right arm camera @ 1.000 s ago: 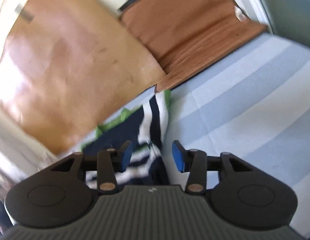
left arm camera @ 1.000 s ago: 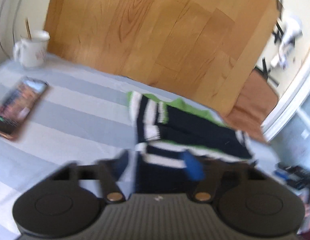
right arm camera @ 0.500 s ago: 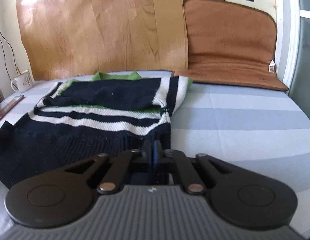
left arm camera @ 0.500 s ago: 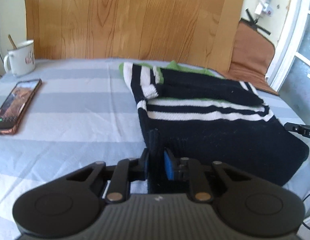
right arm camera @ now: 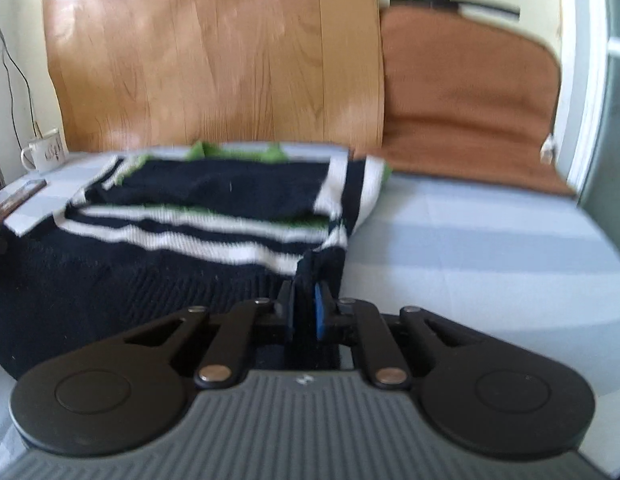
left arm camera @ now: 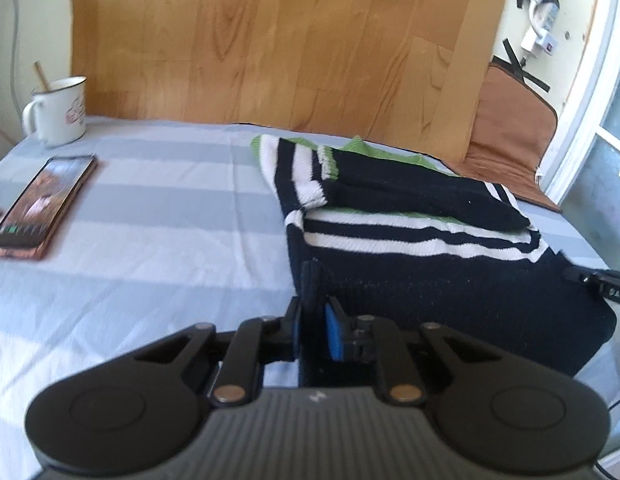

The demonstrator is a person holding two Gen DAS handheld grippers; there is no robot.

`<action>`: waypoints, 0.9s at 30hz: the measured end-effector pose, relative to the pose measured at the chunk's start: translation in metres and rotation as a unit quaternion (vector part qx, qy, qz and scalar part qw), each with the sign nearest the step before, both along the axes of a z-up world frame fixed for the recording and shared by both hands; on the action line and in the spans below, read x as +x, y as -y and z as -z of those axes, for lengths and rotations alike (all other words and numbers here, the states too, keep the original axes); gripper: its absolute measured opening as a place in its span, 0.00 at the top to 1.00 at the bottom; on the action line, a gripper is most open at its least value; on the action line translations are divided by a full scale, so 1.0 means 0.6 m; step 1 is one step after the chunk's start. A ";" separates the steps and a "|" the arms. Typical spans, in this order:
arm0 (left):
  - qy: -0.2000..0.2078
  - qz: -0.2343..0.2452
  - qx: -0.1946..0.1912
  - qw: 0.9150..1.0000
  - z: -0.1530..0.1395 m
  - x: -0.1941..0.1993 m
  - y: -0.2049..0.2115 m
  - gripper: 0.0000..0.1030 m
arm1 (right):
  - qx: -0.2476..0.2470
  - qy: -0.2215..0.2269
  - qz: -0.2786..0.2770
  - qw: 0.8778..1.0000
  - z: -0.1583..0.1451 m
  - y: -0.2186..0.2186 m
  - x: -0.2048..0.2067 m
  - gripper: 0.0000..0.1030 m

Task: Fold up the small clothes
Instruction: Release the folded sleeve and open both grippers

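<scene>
A dark navy sweater [left arm camera: 430, 304] with white and green stripes lies on the striped blue cloth [left arm camera: 149, 240], sleeves folded across its chest. My left gripper [left arm camera: 312, 320] pinches the hem's near left corner, a ridge of dark knit standing up between its blue pads as the jaws close tight. In the right wrist view the sweater [right arm camera: 149, 280] spreads to the left. My right gripper [right arm camera: 305, 300] holds the hem's right corner; its jaws are easing open slightly, with knit still pressed between the pads. The right gripper's finger [left arm camera: 598, 284] shows at the sweater's far side.
A white mug [left arm camera: 59, 110] with a stick in it stands at the back left. A phone [left arm camera: 41, 206] lies near the left edge. A wooden board [left arm camera: 289, 40] leans behind the table. Beside the board sits a brown cushion [right arm camera: 470, 100].
Both grippers came in open over the sweater's hem and shut on its two near corners. The right view rolled upright. Since half a second ago both hands have held still.
</scene>
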State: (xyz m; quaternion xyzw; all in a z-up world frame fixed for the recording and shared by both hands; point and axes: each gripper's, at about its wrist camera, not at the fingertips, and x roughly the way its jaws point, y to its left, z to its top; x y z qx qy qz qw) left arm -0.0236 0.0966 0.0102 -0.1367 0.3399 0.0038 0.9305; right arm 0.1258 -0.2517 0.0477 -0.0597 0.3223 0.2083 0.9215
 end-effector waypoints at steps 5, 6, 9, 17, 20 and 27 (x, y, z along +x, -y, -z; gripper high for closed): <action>0.043 -0.002 0.004 0.999 -0.017 -0.034 0.008 0.90 | 0.065 0.056 0.003 0.996 -0.034 0.031 -0.029 0.89; 0.049 0.000 0.008 0.999 -0.022 -0.032 0.011 0.90 | 0.075 0.065 0.004 0.995 -0.038 0.033 -0.029 0.89; 0.049 0.001 0.019 0.999 -0.040 0.007 0.017 0.91 | 0.082 0.078 0.025 0.993 -0.046 0.021 -0.009 0.89; -0.014 -0.049 0.037 0.998 0.003 0.168 0.006 0.85 | 0.026 0.004 0.102 0.994 0.002 -0.020 0.088 0.80; -0.015 -0.037 0.051 0.998 0.019 0.139 0.012 0.78 | 0.063 -0.017 0.094 0.993 -0.001 0.017 0.061 0.50; -0.034 -0.002 -0.065 0.997 0.021 0.004 -0.040 0.35 | 0.194 -0.070 0.112 0.972 -0.007 0.146 -0.034 0.36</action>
